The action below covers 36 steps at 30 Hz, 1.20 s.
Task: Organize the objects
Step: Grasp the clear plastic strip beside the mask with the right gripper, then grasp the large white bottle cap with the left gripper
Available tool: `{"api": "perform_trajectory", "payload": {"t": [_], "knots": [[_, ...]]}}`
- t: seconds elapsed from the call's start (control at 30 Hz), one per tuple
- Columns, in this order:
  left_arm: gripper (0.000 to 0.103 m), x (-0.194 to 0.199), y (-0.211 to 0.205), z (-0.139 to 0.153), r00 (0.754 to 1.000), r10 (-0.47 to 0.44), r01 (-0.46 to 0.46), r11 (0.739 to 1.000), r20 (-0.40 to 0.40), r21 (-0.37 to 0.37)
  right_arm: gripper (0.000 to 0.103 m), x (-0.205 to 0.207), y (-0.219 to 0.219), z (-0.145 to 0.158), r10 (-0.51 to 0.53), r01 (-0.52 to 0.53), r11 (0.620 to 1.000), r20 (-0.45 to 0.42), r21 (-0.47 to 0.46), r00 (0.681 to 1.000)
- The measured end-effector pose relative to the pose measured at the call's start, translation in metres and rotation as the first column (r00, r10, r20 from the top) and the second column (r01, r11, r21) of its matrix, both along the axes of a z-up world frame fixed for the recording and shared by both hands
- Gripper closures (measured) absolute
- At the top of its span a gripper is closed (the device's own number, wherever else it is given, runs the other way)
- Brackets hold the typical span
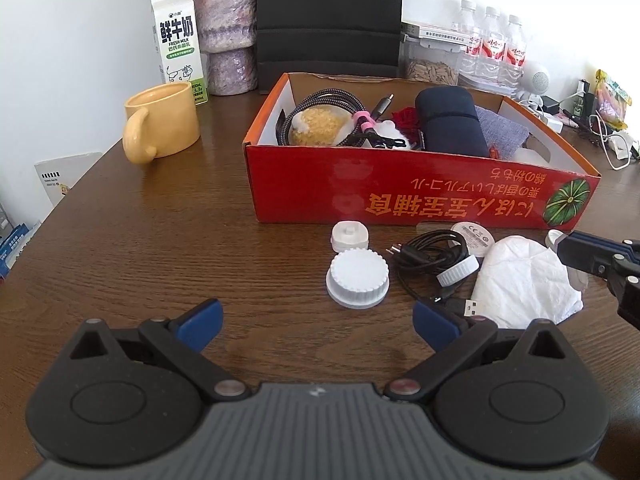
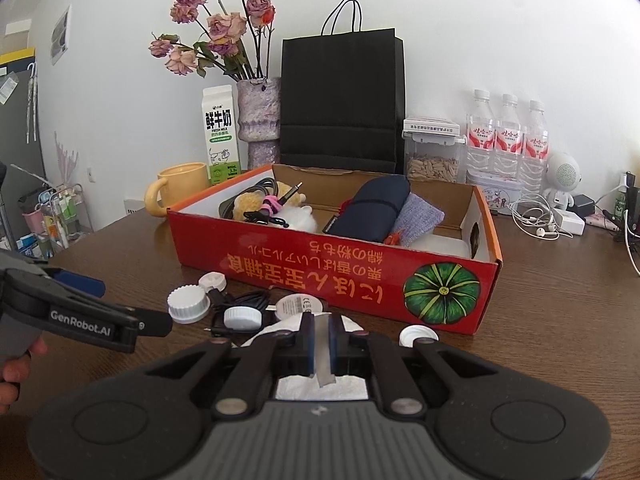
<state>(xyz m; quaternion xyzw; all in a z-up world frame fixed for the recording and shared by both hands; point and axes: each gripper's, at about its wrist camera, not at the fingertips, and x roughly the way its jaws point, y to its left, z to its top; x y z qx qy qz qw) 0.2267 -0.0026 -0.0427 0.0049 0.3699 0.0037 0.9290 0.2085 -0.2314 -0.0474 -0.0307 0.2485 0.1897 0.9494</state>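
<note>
Here, right claw (image 2: 320,344) clenched on white tissue (image 2: 320,388), left claw (image 1: 316,322) released before ridged cap (image 1: 357,278).

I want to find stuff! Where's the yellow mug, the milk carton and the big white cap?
yellow mug (image 1: 168,120), left wrist view, on its side wall.
milk carton (image 1: 176,36), left wrist view, on its front label.
big white cap (image 1: 357,277), left wrist view, on its flat top.

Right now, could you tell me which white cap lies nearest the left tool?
The large ridged white cap, directly ahead of the open left tool; the other caps lie farther off.
</note>
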Motion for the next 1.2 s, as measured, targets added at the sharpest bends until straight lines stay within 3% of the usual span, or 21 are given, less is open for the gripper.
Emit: {"api": "perform_trajectory", "payload": {"t": [0.2, 0.3, 0.4, 0.47, 0.53, 1.2], "knots": [[0.001, 0.017, -0.005, -0.007, 1.0, -0.013, 0.013, 1.0, -0.005, 0.009, 0.097, 0.013, 0.001, -0.001, 0.004, -0.004, 1.0, -0.006, -0.002, 1.0], [0.006, 0.025, -0.008, -0.01, 1.0, -0.023, 0.023, 1.0, -0.005, 0.008, 0.097, 0.019, 0.001, -0.002, 0.004, -0.004, 1.0, -0.007, 0.004, 1.0], [0.022, 0.029, -0.01, -0.012, 0.999, -0.037, 0.037, 0.999, -0.001, 0.004, 0.097, 0.022, 0.001, -0.004, 0.005, -0.005, 1.0, -0.013, 0.011, 1.0], [0.045, 0.03, -0.012, -0.011, 0.999, -0.052, 0.052, 0.999, 0.006, -0.002, 0.097, 0.024, 0.0, -0.006, 0.005, -0.005, 1.0, -0.019, 0.015, 1.0], [0.062, 0.029, -0.013, -0.01, 0.998, -0.064, 0.064, 0.998, 0.017, -0.007, 0.097, 0.025, 0.0, -0.007, 0.005, -0.004, 1.0, -0.024, 0.018, 1.0], [0.062, 0.016, -0.011, 0.016, 0.995, -0.051, 0.054, 0.998, 0.087, -0.027, 0.097, 0.015, 0.008, 0.009, 0.024, -0.025, 1.0, 0.035, 0.013, 0.999]]}}
